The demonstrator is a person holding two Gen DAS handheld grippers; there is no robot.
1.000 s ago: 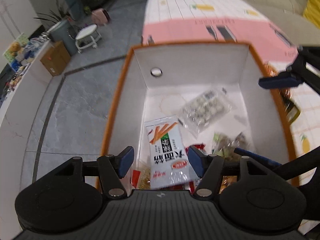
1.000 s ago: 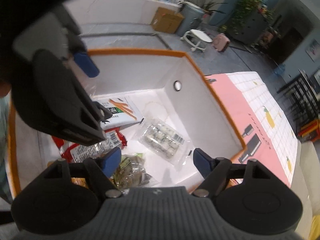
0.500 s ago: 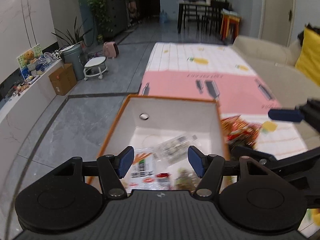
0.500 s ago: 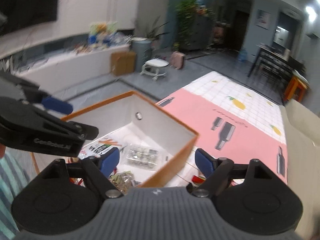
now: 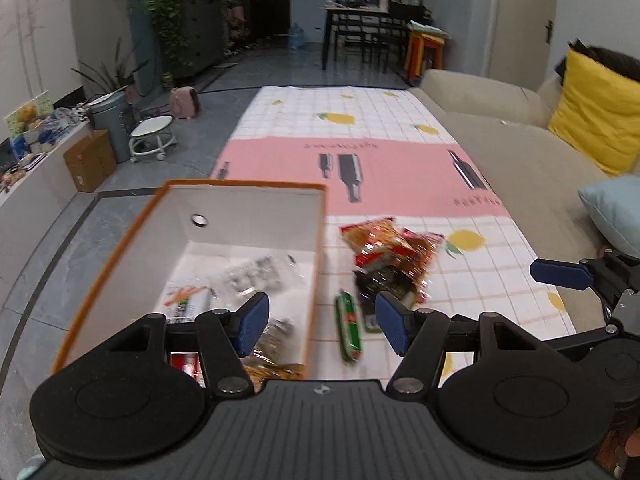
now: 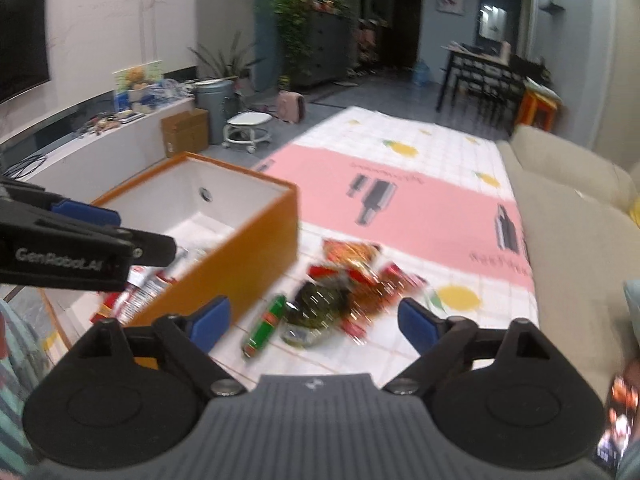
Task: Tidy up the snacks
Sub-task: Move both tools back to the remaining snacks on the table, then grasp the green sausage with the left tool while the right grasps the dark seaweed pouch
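While both grippers hang spread and empty, the right gripper, its jaws just widened, faces a loose heap of snacks on the cloth just beside the box: crinkly red and orange packets, a dark green pouch, a slim green stick. The left gripper hangs over the box's right wall. Orange outside, white inside, the box holds clear and printed packets.
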